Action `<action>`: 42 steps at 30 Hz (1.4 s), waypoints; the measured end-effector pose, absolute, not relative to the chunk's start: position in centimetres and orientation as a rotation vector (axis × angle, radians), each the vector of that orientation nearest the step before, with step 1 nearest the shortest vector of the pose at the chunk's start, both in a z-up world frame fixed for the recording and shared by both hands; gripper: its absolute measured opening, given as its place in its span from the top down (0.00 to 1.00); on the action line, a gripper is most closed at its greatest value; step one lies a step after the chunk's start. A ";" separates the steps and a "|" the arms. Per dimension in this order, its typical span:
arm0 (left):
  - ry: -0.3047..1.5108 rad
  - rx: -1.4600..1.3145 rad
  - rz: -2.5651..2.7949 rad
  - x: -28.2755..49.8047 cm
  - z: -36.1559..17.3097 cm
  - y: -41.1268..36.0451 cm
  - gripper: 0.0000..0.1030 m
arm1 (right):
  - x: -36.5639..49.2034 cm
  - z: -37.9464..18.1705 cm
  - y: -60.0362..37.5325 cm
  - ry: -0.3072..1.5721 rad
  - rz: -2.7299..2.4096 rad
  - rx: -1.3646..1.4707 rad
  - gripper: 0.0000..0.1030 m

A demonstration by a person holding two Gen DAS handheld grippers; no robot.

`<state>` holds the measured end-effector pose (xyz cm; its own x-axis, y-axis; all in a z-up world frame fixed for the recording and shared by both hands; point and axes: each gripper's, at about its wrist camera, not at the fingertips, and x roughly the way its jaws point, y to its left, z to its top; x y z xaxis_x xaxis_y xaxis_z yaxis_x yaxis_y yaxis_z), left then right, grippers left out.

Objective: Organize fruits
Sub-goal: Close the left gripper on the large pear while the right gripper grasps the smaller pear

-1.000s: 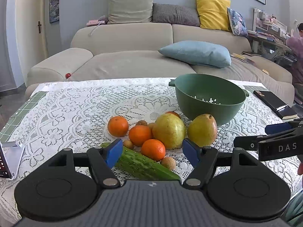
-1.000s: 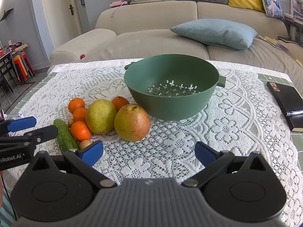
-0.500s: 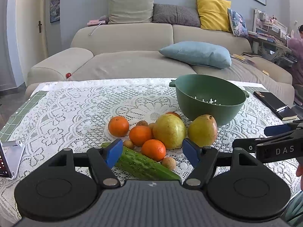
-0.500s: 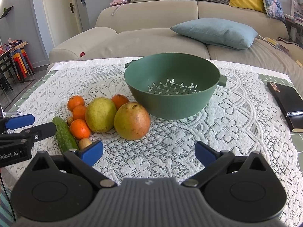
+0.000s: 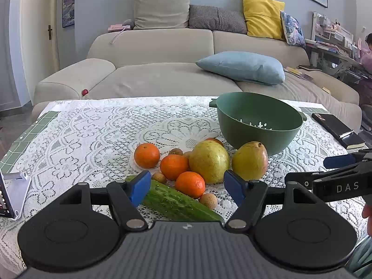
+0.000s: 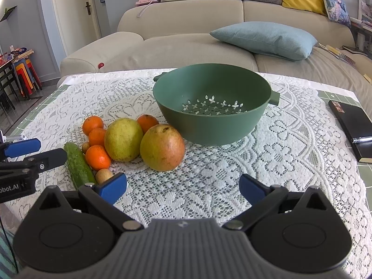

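A green colander (image 5: 260,121) (image 6: 209,107) stands empty on the lace tablecloth. In front of it lies a cluster of fruit: two yellow-green pears (image 5: 209,161) (image 5: 250,160) (image 6: 123,139) (image 6: 162,147), several oranges (image 5: 147,155) (image 6: 97,154), small brown fruits (image 5: 208,200) and a cucumber (image 5: 179,201) (image 6: 78,165). My left gripper (image 5: 187,187) is open just above the near end of the cucumber, holding nothing. My right gripper (image 6: 182,188) is open over bare cloth to the right of the fruit, with nothing between its fingers.
A black notebook with a pen (image 6: 351,125) lies at the table's right edge. A white stand (image 5: 16,193) sits at the left edge. Behind the table is a beige sofa (image 5: 162,69) with cushions. A person sits at far right (image 5: 367,53).
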<state>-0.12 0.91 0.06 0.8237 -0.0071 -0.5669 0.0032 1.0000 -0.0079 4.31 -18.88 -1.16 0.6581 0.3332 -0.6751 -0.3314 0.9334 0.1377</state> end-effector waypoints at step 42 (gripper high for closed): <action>0.708 0.086 -0.324 7.4 -2.9 -0.3 0.37 | 9.7 -5.3 -14.7 0.711 0.619 -0.181 0.30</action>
<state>7.42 -0.34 -2.92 0.7124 -0.2629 -0.6507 0.3206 0.9467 -0.0315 9.72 -14.73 -5.31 0.5888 0.4681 -0.6589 -0.5876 0.8077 0.0488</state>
